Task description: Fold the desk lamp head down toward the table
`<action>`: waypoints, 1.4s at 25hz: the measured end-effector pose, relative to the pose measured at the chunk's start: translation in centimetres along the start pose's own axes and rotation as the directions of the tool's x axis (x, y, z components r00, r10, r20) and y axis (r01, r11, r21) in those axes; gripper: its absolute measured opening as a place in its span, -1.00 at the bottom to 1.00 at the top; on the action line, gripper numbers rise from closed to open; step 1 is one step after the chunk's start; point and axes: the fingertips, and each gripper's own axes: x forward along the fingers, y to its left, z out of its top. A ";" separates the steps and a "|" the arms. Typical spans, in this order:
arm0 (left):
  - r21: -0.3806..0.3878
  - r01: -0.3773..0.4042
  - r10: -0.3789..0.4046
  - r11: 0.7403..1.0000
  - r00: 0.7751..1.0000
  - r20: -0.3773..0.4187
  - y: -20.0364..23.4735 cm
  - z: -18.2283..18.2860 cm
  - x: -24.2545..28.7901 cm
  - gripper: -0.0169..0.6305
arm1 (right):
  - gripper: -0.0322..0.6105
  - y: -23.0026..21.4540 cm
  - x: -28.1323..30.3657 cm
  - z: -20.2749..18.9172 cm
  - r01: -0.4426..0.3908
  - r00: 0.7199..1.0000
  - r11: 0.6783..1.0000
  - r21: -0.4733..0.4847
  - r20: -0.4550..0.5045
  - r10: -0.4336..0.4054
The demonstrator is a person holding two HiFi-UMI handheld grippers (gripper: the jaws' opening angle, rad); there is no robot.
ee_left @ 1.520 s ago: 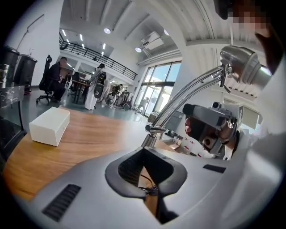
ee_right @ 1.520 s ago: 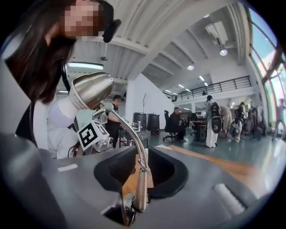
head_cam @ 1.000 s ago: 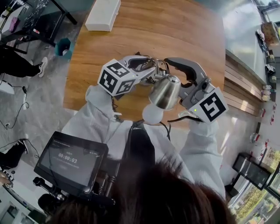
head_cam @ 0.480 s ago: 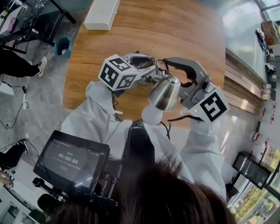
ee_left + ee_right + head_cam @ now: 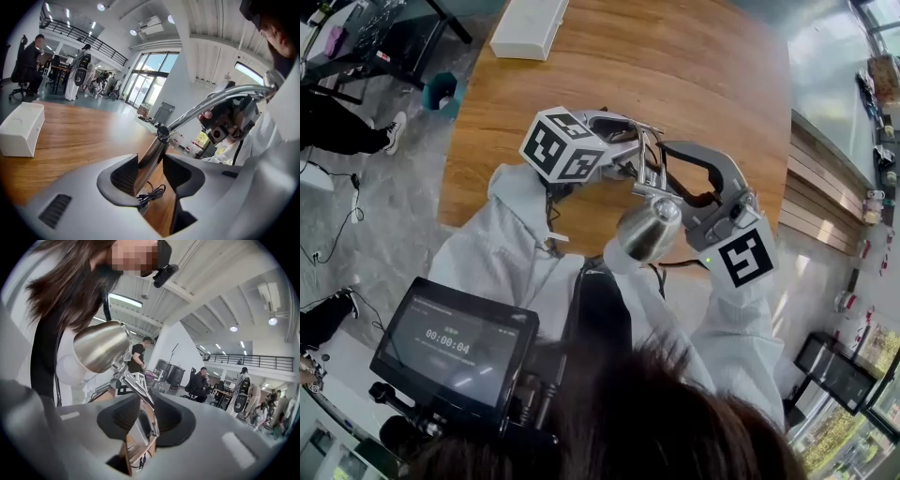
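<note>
A desk lamp stands on the round wooden table (image 5: 694, 84). Its brushed-metal head (image 5: 649, 230) with a white bulb (image 5: 617, 255) hangs tilted toward me, also seen as the lamp head (image 5: 101, 345) in the right gripper view. My left gripper (image 5: 630, 167) holds the lower pole (image 5: 149, 161) between its pads just below the elbow joint (image 5: 162, 132); its jaws are opening slightly, pole still between them. My right gripper (image 5: 677, 192) is closing on the thin upper arm (image 5: 136, 390) that runs between its pads up to the head.
A white box (image 5: 530, 26) lies at the table's far edge, also visible as the box (image 5: 21, 129) in the left gripper view. A coiled black cable (image 5: 152, 192) lies by the lamp's foot. A screen (image 5: 455, 342) sits near my body. People stand in the background.
The lamp head has swung lower and nearer to me, and the right gripper has come down with the upper arm. The left gripper has stayed on the pole.
</note>
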 end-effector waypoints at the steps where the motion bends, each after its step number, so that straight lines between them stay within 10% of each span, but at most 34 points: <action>1: 0.001 -0.001 0.001 1.000 1.000 -0.003 0.0 -0.1 0.0 -0.45 | -0.63 0.6 0.0 -0.4 0.004 1.000 0.999 -0.035 -0.018 -0.005; 10: 0.030 0.029 -0.028 0.999 0.999 -0.020 0.6 -0.2 -0.5 -0.45 | -0.60 5.2 0.8 -3.8 0.081 0.988 0.875 -0.477 -0.081 -0.135; 18: 0.052 0.082 -0.081 0.995 0.996 -0.024 0.5 0.0 -1.0 -0.45 | -0.55 7.9 2.2 -8.1 0.140 0.976 0.591 -0.795 0.011 -0.216; 30: 0.113 0.067 -0.072 0.991 0.997 0.041 0.4 -0.2 -1.6 -0.47 | -0.49 8.6 3.7 -11.2 0.185 0.970 0.322 -0.928 0.120 -0.212; 35: 0.116 0.083 -0.089 0.990 0.995 0.047 0.5 -0.2 -1.7 -0.48 | -0.48 8.4 4.1 -11.5 0.183 0.971 0.286 -0.940 0.129 -0.199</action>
